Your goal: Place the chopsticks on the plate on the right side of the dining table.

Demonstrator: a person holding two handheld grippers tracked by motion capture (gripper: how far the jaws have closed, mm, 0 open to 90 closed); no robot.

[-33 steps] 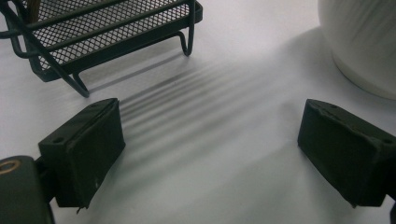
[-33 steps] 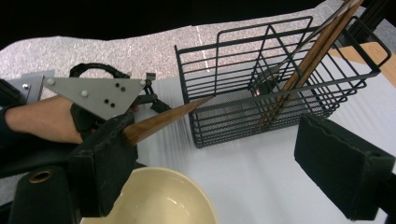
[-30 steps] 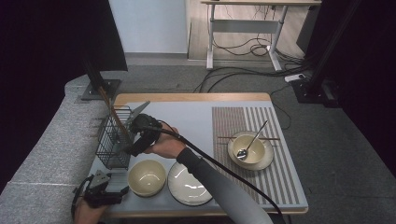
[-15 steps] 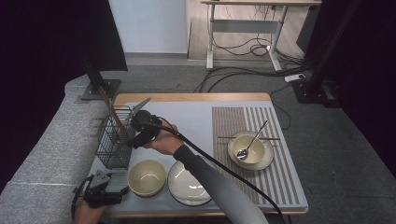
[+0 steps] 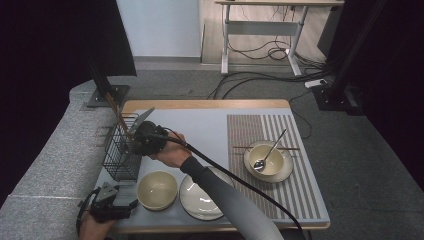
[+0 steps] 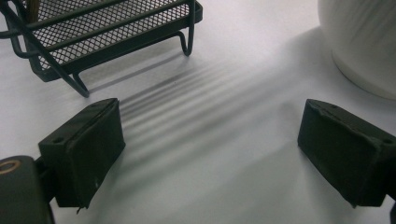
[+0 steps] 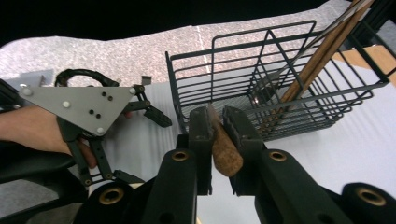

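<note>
My right gripper [image 7: 218, 119] is shut on the wooden handle [image 7: 226, 156] of a utensil, right at the near wall of the black wire basket [image 7: 261, 60]. Its jaws have just been closing, with that handle between them. The utensil's thin metal part rises toward the basket rim. Wooden chopsticks [image 7: 322, 51] lean in the basket beside a metal utensil. From above, the right gripper [image 5: 132, 144] sits against the basket [image 5: 119, 152] at the table's left. My left gripper [image 6: 210, 140] rests open on the white mat, nothing between its pads, with the basket's feet [image 6: 112, 28] ahead.
A cream bowl [image 5: 157, 189] and a white plate [image 5: 200, 197] sit near the front edge, the bowl close to the left gripper [image 5: 121, 199]. On the striped mat at right, a bowl [image 5: 274, 167] holds a spoon [image 5: 270, 150] above chopsticks [image 5: 292, 148].
The right gripper has kept its place at the basket with only a slight shift. The left hand and the dishes have not moved.
</note>
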